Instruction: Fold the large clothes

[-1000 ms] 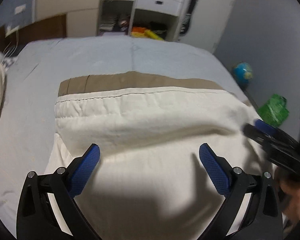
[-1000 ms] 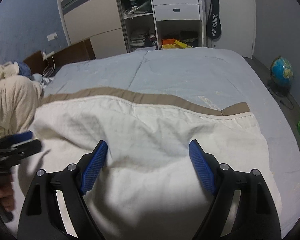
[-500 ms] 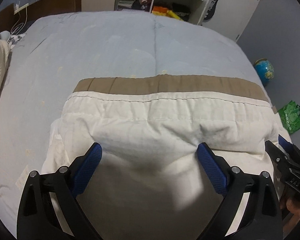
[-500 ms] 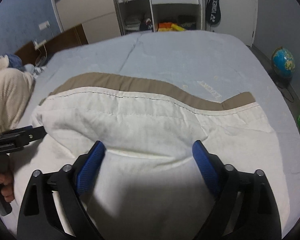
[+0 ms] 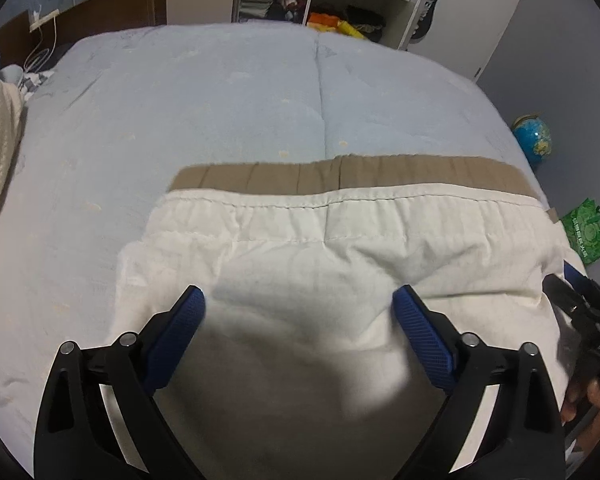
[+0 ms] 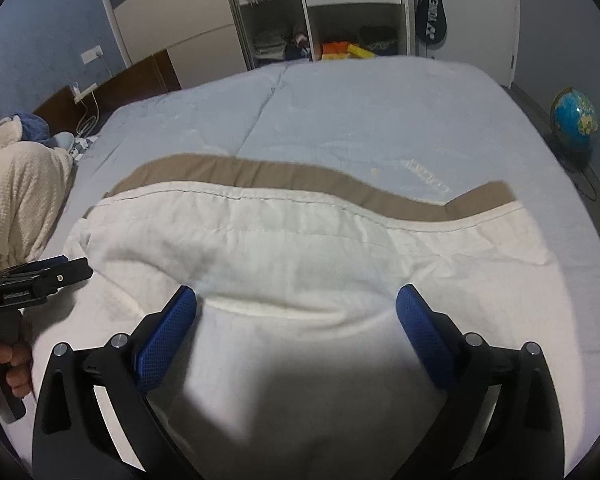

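A large cream cloth (image 5: 340,240) with a tan band (image 5: 360,178) along its far edge lies folded over on the light blue bed (image 5: 220,100). My left gripper (image 5: 298,296) hovers open over the near fold, its blue pads clear of the fabric. In the right wrist view the same cloth (image 6: 300,240) and its tan band (image 6: 260,176) spread across the bed (image 6: 380,120). My right gripper (image 6: 296,294) is opening wide; a ridge of cloth lies between the pads, unpinched. Each gripper shows in the other's view: the right gripper (image 5: 580,308) and the left gripper (image 6: 40,280), both at the cloth's side edges.
A cream knitted blanket (image 6: 20,184) is heaped at the bed's left by the dark headboard (image 6: 140,80). Past the bed's far end stand open wardrobe shelves (image 6: 300,20). A globe (image 6: 574,116) and a green bag (image 5: 586,232) sit on the floor to the right.
Both grippers have sunk a little toward the bed and tipped downward. The right jaws have spread wider. The cloth's folded edge has settled flatter on the bed.
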Demonstrator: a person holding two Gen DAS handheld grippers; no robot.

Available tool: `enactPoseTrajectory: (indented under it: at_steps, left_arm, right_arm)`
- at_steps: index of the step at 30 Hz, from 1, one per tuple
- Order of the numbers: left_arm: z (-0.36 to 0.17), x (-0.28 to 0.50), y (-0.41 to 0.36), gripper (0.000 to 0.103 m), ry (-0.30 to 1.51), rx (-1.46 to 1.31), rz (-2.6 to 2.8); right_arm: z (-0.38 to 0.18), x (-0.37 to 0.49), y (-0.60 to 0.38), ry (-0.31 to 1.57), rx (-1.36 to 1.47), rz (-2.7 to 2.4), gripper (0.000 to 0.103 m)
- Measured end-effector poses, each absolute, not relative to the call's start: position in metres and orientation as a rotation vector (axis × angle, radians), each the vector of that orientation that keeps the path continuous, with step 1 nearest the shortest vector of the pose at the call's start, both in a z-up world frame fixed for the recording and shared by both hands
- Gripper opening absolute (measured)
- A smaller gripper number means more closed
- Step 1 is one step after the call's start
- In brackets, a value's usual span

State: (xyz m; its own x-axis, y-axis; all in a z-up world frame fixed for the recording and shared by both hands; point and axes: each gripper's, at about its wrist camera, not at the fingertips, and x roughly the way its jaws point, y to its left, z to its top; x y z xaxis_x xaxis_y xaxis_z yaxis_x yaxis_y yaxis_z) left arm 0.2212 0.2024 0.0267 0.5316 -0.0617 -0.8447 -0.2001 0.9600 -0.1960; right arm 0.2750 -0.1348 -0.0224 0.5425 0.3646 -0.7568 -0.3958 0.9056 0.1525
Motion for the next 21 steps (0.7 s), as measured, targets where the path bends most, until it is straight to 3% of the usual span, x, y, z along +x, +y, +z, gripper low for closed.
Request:
enactPoseTrajectory:
  at_steps: [21]
  left_arm:
    - [0.076, 0.098, 0.217, 0.095, 0.974, -0.318, 0.173]
  right_arm:
    - [0.029, 0.183, -0.239, 0.890, 0.025, 0.303, 0.095]
